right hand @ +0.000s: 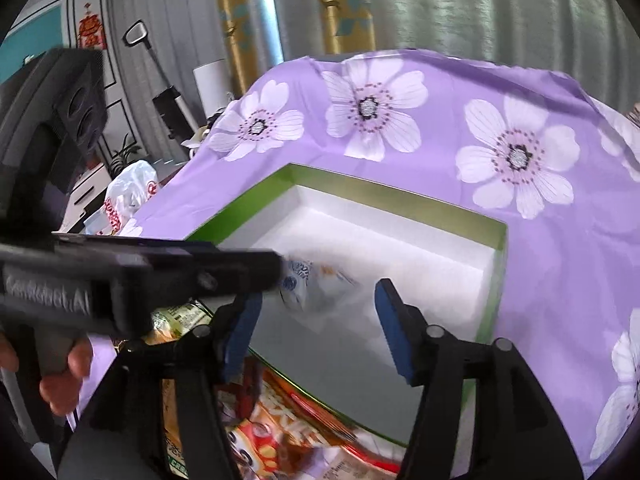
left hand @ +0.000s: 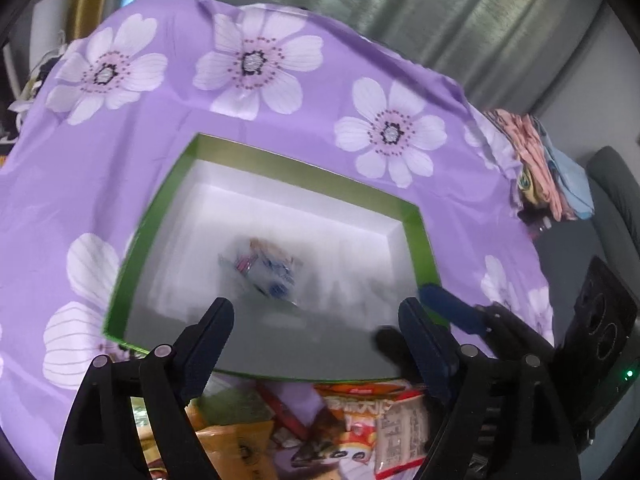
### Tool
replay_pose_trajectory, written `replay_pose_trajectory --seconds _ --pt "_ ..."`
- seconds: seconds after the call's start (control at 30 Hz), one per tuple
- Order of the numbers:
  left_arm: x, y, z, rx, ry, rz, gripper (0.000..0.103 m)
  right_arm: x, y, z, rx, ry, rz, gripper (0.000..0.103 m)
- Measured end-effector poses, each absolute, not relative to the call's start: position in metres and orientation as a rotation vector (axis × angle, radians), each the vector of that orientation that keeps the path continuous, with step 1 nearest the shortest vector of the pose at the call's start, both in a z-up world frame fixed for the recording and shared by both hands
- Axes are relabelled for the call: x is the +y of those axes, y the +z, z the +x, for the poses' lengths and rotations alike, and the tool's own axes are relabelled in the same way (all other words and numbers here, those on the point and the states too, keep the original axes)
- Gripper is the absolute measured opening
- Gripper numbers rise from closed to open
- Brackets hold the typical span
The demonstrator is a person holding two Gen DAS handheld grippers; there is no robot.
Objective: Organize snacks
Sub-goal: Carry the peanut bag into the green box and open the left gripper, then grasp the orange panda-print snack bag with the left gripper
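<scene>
While both grippers hover over the green-rimmed box (left hand: 416, 232), a small blurred snack packet (left hand: 264, 276) lies inside on its white floor, at twelve o'clock from the left gripper (left hand: 316, 320). Left and right gripper (right hand: 316, 316) fingers are spread, holding nothing. More snack packets (left hand: 360, 420) lie at six o'clock from the box on the purple floral cloth (left hand: 280, 120).

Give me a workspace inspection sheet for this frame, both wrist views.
Surface: purple floral cloth covers the table.
Job's things: green box, white inside, holds one blurred snack packet; snack pile at its near edge.
Clutter: folded fabrics; white plastic bag.
Grippers: left gripper open, empty; right gripper open, empty.
Cables: nothing seen.
Surroundings: grey curtain.
</scene>
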State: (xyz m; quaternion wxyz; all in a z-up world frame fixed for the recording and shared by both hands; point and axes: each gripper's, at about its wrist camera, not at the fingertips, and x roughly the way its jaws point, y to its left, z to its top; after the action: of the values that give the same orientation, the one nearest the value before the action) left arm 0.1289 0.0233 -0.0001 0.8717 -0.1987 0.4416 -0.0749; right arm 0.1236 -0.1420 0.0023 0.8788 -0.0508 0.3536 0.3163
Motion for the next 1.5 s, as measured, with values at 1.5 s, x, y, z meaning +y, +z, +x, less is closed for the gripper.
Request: replay_pose_trajectory --seconds 1.5 --pt "-0.058 -0.051 0.063 1.037 -0.242 -0.124 0.084 -0.171 -0.067 0.043 0.881 0.737 -0.046 0.067"
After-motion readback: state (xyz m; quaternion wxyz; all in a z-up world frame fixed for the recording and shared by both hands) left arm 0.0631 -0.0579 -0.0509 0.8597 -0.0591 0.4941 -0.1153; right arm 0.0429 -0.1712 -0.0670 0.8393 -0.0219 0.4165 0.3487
